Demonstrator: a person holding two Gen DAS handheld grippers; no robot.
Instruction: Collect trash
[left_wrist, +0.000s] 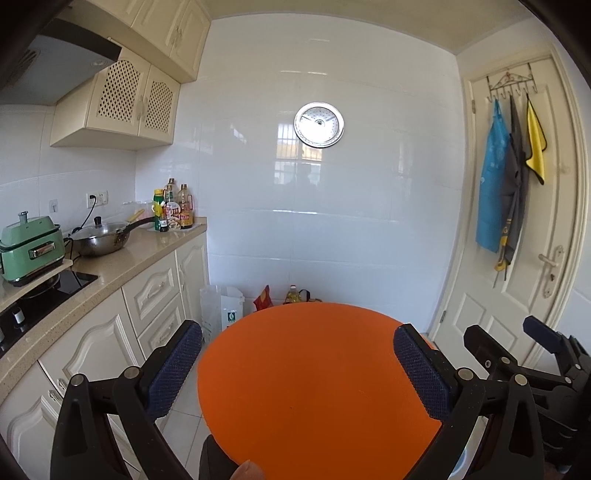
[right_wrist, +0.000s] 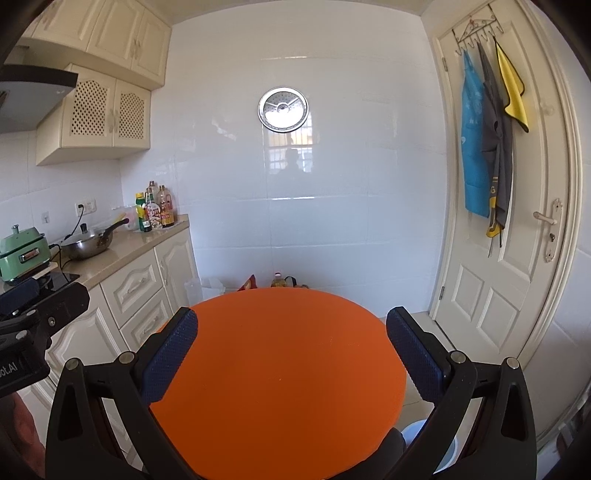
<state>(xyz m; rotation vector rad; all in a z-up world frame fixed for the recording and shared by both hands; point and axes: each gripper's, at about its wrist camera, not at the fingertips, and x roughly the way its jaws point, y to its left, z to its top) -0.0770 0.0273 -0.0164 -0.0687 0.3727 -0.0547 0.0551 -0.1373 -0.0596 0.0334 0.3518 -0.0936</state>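
Both claws are gaping wide and gripping nothing — the left gripper (left_wrist: 297, 354) and right gripper (right_wrist: 291, 338) are hovering over the orange table (left_wrist: 317, 387), lower centre; no trash is showing.

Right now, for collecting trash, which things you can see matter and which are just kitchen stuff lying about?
Possibly for the job:
left gripper, open
right gripper, open
orange round table, bare, no trash on it
white bag on the floor
red packet

Just there:
wok
green cooker
sauce bottles
aprons on the door
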